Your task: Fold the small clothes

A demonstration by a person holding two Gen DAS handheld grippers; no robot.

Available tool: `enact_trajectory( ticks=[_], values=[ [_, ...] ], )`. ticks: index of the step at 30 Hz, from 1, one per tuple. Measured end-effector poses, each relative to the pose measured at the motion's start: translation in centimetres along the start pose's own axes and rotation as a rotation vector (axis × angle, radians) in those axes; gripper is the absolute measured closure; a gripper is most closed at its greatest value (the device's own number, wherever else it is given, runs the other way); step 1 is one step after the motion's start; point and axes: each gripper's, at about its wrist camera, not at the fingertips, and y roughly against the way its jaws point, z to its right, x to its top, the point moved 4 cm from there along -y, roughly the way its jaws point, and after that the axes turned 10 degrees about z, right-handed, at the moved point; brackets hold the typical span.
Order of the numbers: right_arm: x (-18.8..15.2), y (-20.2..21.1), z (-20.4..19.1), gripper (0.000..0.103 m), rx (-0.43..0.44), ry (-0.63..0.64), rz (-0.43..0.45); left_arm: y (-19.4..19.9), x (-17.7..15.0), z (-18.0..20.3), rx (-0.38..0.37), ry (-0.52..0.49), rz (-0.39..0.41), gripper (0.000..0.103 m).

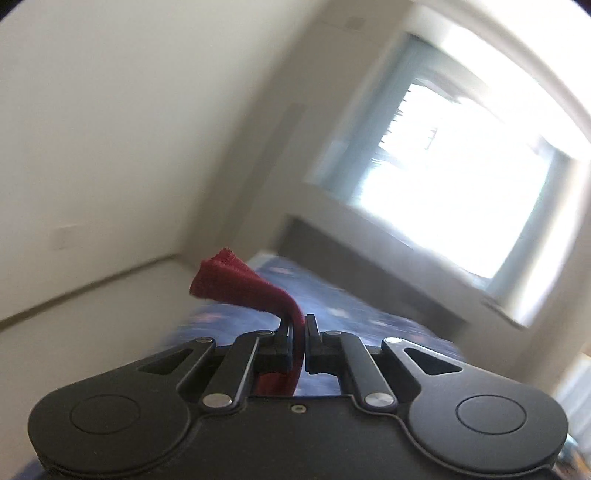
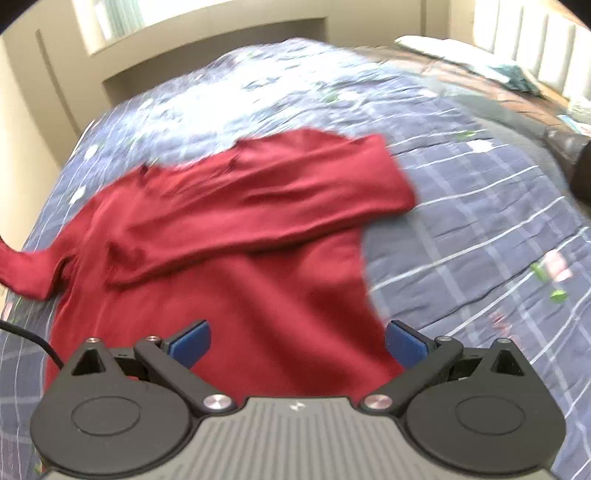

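Red long-sleeved top (image 2: 229,236) lies spread on a bed covered by a blue plaid quilt (image 2: 461,206). Body of the garment runs toward the camera in the right wrist view; one sleeve is folded across the chest, its cuff end lying toward the right edge of the body. The other sleeve trails off to the left edge of the picture, leaving the quilt there.

Left gripper (image 1: 300,325): jaws closed on a narrow strip of the same red fabric, hemmed end (image 1: 221,269) sticking up and leftward above the fingertips, the rest of the cloth passing down between the jaws and out of sight below. Gripper is pointed near level, tilted in the frame; it looks across the quilt toward a cream wall (image 1: 110,129) and a bright window (image 1: 461,177). Picture is motion-blurred.

Right gripper (image 2: 297,341): jaws wide apart, blue pads (image 2: 192,341) on either side, nothing between them. It is pitched steeply down over the lower body of the top; whether the fingertips touch the cloth cannot be told. Picture is blurred here too.

Surroundings: a black cable (image 2: 33,338) crosses the quilt at lower left. A padded headboard (image 2: 528,37) stands at upper right, with a window ledge (image 2: 207,33) beyond the far side of the bed.
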Motion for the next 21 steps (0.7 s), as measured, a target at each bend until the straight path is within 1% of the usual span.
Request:
enact_trajectory(
  ticks=[3,5,7,8,10,11,12,14,15,16,17,20,21],
  values=[
    [0.7,-0.1,2.8,0.000,-0.044,-0.034,0.015,-1.0,-0.8,5.2,-0.166,-0.020,-0.049,0.098],
    [0.8,-0.3,4.6,0.000,-0.068,-0.050,0.017,-1.6,-2.4,9.0,-0.265,-0.057,-0.092,0.098],
    [0.7,-0.4,6.1,0.000,-0.090,-0.056,0.014,-1.9,-4.8,12.8,-0.350,-0.128,-0.143,0.097],
    [0.7,-0.5,6.8,0.000,-0.100,-0.060,0.009,-2.1,-6.4,14.4,-0.374,-0.164,-0.170,0.097],
    [0.4,-0.6,7.9,0.000,-0.118,-0.068,-0.001,-2.5,-10.3,17.3,-0.422,-0.232,-0.251,0.096],
    [0.4,-0.6,8.6,0.000,-0.124,-0.069,-0.003,-2.8,-12.7,18.6,-0.433,-0.254,-0.309,0.096],
    [0.3,-0.7,9.2,0.000,-0.131,-0.072,-0.004,-2.9,-14.9,18.8,-0.425,-0.261,-0.362,0.096],
    [0.4,-1.1,10.3,0.000,-0.142,-0.078,-0.011,-3.5,-18.8,19.4,-0.416,-0.238,-0.474,0.096],
    [0.4,-1.3,10.7,0.000,-0.146,-0.080,-0.013,-2.8,-20.7,19.2,-0.421,-0.219,-0.523,0.096],
    [0.5,-1.4,11.3,0.000,-0.150,-0.081,-0.016,-2.5,-22.2,19.6,-0.423,-0.216,-0.555,0.096],
    [0.5,-1.6,11.6,0.000,-0.153,-0.082,-0.016,-2.9,-23.7,19.7,-0.422,-0.224,-0.585,0.093],
    [1.0,-2.0,12.3,0.000,-0.151,-0.086,-0.011,-3.0,-26.6,19.9,-0.396,-0.245,-0.672,0.082],
    [1.3,-2.2,12.3,0.000,-0.147,-0.083,-0.007,-3.3,-26.3,19.9,-0.383,-0.242,-0.688,0.078]
  ],
)
